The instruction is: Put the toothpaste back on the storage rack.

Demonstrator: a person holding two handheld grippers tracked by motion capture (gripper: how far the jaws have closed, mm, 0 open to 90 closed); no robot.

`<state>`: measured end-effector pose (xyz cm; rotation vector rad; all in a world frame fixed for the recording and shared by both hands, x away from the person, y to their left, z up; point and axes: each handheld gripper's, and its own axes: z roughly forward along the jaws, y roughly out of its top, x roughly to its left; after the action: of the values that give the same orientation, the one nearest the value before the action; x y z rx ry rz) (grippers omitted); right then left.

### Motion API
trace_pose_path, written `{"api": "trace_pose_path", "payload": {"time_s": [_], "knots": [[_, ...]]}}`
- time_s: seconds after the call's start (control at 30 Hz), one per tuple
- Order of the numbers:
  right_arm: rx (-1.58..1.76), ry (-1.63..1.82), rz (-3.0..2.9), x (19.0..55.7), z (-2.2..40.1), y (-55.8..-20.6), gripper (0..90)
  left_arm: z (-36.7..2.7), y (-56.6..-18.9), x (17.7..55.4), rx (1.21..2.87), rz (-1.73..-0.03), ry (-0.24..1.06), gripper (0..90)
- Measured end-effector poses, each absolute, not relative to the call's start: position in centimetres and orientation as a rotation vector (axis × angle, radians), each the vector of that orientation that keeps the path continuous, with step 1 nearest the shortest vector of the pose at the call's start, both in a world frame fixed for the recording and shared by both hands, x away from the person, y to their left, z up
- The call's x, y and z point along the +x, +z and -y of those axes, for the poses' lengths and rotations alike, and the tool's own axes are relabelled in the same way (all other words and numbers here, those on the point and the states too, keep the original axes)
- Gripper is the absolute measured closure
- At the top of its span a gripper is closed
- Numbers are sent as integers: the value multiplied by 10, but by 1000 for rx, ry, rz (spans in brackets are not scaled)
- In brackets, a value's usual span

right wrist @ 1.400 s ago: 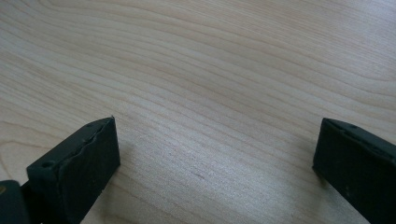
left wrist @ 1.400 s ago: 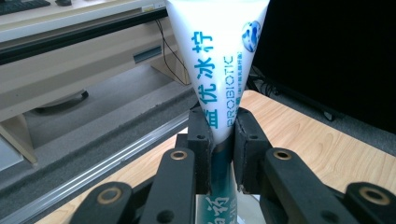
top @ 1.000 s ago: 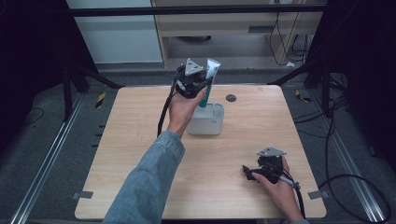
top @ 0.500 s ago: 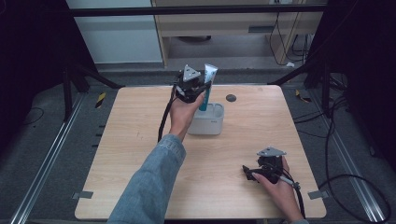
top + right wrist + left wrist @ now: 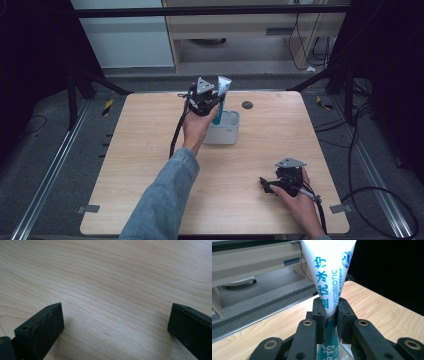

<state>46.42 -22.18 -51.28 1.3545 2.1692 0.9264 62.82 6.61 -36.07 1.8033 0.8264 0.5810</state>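
Observation:
A white and teal toothpaste tube (image 5: 220, 98) stands upright with its lower end inside a white holder cup (image 5: 225, 131) at the table's far middle. My left gripper (image 5: 212, 102) is shut on the tube. In the left gripper view the tube (image 5: 329, 277) rises between the two pads (image 5: 319, 315), pinched near its teal lower part. My right gripper (image 5: 263, 184) rests low at the near right of the table, its jaws wide open. The right gripper view has its fingers (image 5: 40, 332) spread over bare wood with nothing between them.
A small dark round disc (image 5: 247, 105) lies on the table (image 5: 125, 165) behind the cup. Black frame bars and cables surround the table. A cabinet (image 5: 250, 25) stands beyond the far edge.
My left gripper has lowered the tube a little further into the cup. The right gripper has stayed where it was.

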Motion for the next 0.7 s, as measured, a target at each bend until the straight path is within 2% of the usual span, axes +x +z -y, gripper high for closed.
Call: {"api": "trace_pose_path", "payload": {"time_s": [0.7], "knots": [[1357, 927, -2169, 464, 222, -513, 7, -68, -382, 627, 1820, -852, 562, 785]]}}
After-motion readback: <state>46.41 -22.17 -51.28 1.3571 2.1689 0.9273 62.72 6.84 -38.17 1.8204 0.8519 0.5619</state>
